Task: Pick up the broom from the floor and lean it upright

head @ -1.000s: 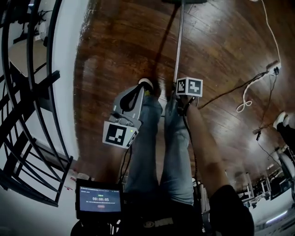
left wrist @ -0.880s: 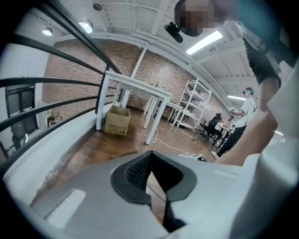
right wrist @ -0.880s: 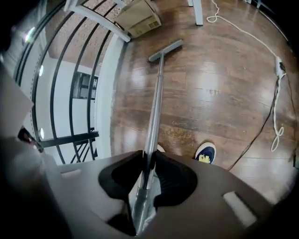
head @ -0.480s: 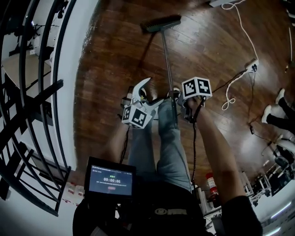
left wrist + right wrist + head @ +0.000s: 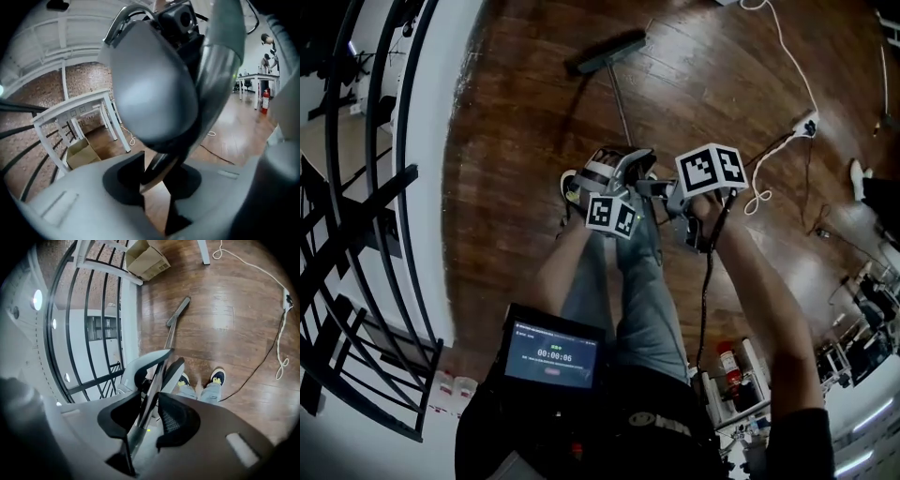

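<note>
The broom lies with its dark head (image 5: 605, 52) on the wooden floor and its thin metal handle (image 5: 621, 108) slanting up toward me. My right gripper (image 5: 661, 192) is shut on the handle's near end, though its jaws are easing open. In the right gripper view the handle (image 5: 161, 352) runs between the right gripper's (image 5: 149, 401) pads down to the broom head (image 5: 179, 310). My left gripper (image 5: 630, 167) is just ahead of the right one, its jaws closing on the same handle. Up close, the handle (image 5: 157, 164) sits pinched in the left gripper (image 5: 157, 171).
A black curved railing (image 5: 356, 234) and white wall edge run along the left. A white cord and power strip (image 5: 806, 122) lie on the floor at right. A cardboard box (image 5: 147, 258) and a white table (image 5: 75, 110) stand beyond. My shoes (image 5: 216, 376) are below the handle.
The right gripper has lifted the handle's near end off the floor. The left gripper rolled, opened wide, moved right to the handle and closed around it.
</note>
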